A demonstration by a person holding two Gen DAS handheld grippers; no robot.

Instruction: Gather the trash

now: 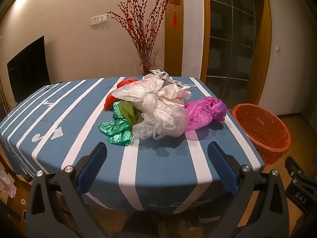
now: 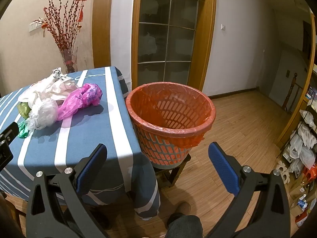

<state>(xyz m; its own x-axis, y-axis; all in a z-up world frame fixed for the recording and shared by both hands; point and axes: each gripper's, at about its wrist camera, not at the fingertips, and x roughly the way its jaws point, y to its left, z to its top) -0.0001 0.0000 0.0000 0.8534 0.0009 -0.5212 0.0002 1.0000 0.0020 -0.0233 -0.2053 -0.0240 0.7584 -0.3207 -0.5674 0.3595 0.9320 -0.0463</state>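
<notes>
A pile of crumpled plastic bags lies on the blue striped table [image 1: 79, 123]: white bags [image 1: 158, 111], a green bag [image 1: 116, 129], a red bag [image 1: 111, 99] and a pink bag [image 1: 204, 113]. The pink bag [image 2: 81, 99] and white bags [image 2: 43, 109] also show in the right wrist view. An orange-lined trash basket [image 2: 170, 119] stands on a stool beside the table's right edge; it also shows in the left wrist view [image 1: 261, 130]. My left gripper [image 1: 156, 152] is open and empty, short of the pile. My right gripper [image 2: 157, 152] is open and empty, before the basket.
A glass vase of red branches [image 1: 146, 39] stands behind the table. A glass door [image 2: 166, 33] is behind the basket. Shelves with bags and boxes [image 2: 303, 148] line the right wall. Wooden floor [image 2: 247, 129] lies right of the basket. A dark TV [image 1: 27, 67] hangs left.
</notes>
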